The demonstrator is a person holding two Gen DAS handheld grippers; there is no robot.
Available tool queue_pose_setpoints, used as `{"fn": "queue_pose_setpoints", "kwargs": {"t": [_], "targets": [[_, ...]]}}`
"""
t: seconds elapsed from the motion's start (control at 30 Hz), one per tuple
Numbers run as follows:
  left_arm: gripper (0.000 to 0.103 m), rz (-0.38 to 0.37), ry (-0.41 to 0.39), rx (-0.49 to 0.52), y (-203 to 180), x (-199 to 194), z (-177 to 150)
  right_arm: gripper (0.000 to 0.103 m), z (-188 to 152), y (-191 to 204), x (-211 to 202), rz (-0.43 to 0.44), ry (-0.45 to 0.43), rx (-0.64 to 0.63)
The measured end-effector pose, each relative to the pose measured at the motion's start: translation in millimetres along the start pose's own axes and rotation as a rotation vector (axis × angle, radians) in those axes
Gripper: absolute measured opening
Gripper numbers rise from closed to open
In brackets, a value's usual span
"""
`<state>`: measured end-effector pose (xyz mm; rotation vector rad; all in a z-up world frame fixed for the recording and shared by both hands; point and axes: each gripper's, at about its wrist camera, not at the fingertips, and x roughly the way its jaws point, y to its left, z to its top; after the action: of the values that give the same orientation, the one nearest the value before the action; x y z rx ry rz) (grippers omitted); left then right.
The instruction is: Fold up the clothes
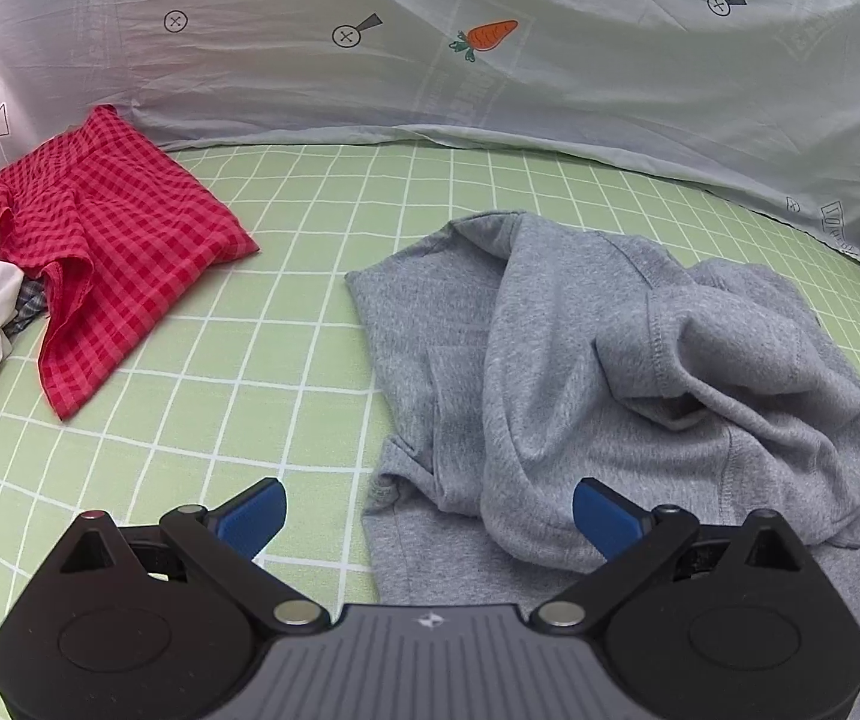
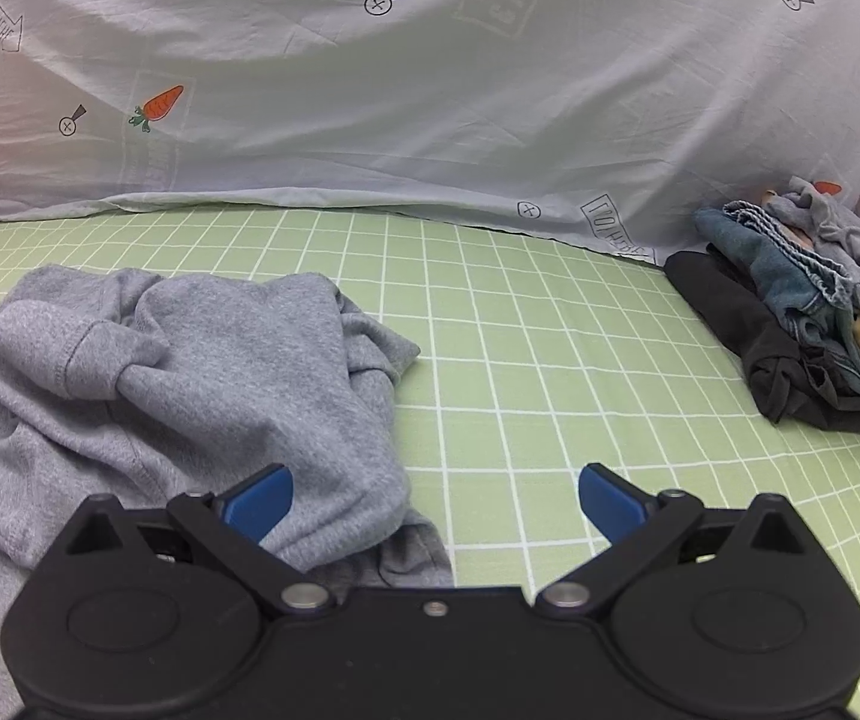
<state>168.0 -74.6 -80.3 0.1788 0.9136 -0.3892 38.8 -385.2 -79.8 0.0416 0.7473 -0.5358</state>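
Both grippers, left (image 1: 430,516) and right (image 2: 436,504), are spread wide, holding nothing, near the crumpled grey top (image 1: 598,372) mid-sheet (image 1: 286,300). Left view shows a red checked cloth (image 1: 112,252) far left; only the right view shows the dark pile (image 2: 814,312) far right.

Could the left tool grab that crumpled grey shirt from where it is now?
Probably yes. The left tool is open with nothing in it, and the grey shirt lies right in front of it on the green checked sheet, with nothing lying over it.
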Motion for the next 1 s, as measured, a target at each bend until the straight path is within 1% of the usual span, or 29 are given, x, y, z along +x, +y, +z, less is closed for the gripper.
{"fn": "queue_pose_setpoints", "kwargs": {"t": [0.1, 0.23, 0.47, 0.6, 0.67, 0.87, 0.93, 1.0], "targets": [[0.101, 0.007, 0.006, 0.002, -3, -12, -14, 0.103, -14, -6, -9, 0.012, 0.017, -0.002], [0.101, 0.020, 0.039, 0.019, -12, -24, -40, 0.103, -36, -13, -21, 0.031, 0.054, -0.011], [0.101, 0.050, 0.115, 0.047, -27, -48, -96, 0.103, -83, -25, -47, 0.079, 0.131, -0.018], [0.100, 0.075, 0.154, 0.041, -28, -61, -125, 0.103, -106, -33, -59, 0.104, 0.172, -0.015], [0.100, 0.078, 0.166, 0.019, -26, -67, -135, 0.103, -115, -37, -66, 0.116, 0.182, -0.008], [0.090, 0.045, 0.172, -0.046, -22, -81, -158, 0.101, -135, -48, -80, 0.136, 0.205, 0.042], [0.086, 0.019, 0.171, -0.059, -22, -85, -162, 0.092, -138, -51, -84, 0.150, 0.209, 0.067], [0.074, -0.020, 0.173, -0.087, -20, -88, -165, 0.088, -139, -52, -87, 0.169, 0.211, 0.070]]}}
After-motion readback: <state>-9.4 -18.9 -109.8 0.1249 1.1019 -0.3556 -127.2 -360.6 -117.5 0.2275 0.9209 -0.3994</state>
